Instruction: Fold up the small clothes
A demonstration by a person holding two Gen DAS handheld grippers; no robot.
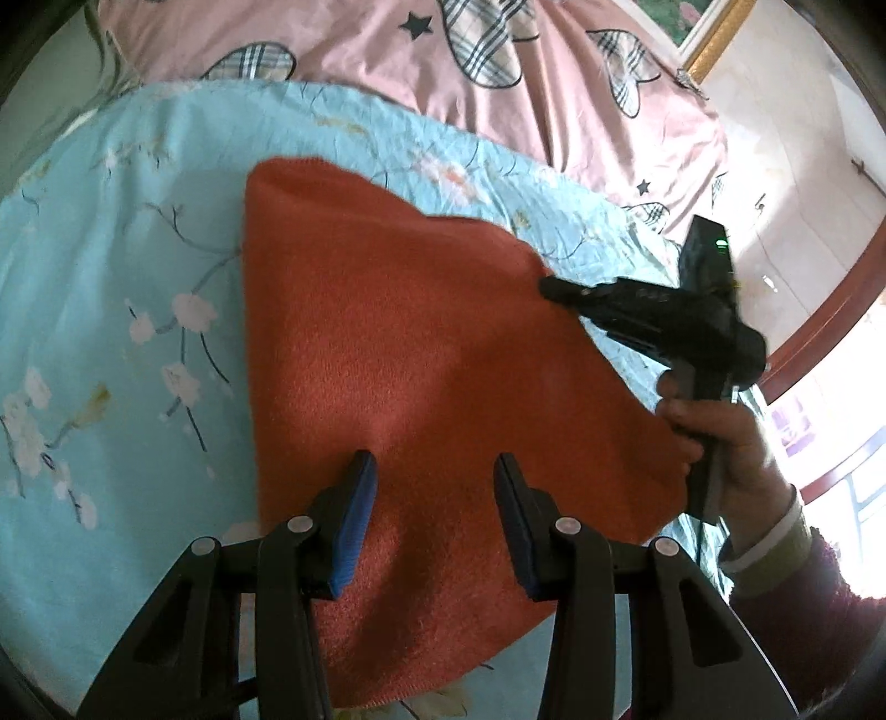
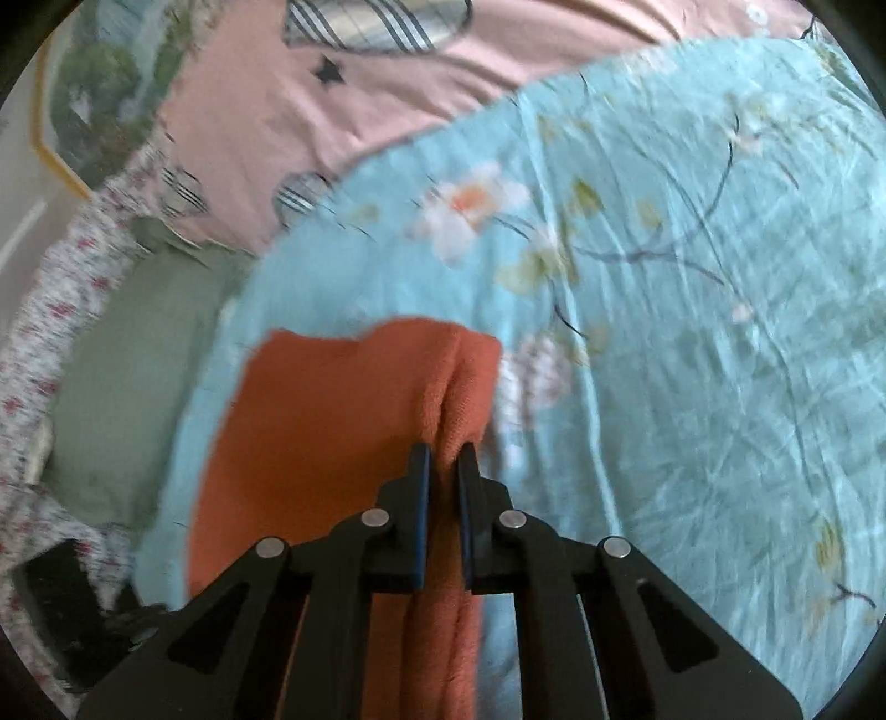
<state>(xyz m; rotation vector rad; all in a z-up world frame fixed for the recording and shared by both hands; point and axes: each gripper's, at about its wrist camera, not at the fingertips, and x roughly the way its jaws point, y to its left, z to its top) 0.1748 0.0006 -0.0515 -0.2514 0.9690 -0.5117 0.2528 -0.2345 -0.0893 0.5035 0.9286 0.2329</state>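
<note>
An orange terry cloth (image 1: 421,354) lies spread on a light blue flowered sheet (image 1: 111,266). My left gripper (image 1: 434,471) is open, its blue-padded fingers (image 1: 354,515) hovering over the cloth's near part, holding nothing. My right gripper (image 2: 443,451) is shut on the cloth's edge (image 2: 448,387), which bunches into a fold between the jaws. In the left wrist view the right gripper (image 1: 554,288) pinches the cloth's right corner, with the person's hand (image 1: 714,437) behind it.
A pink quilt with plaid hearts and stars (image 1: 498,66) lies beyond the blue sheet. A green pillow (image 2: 127,387) and a white-and-red flowered fabric (image 2: 50,310) lie at the left of the right wrist view. A gold-framed picture (image 1: 714,27) and a window (image 1: 853,443) are at the right.
</note>
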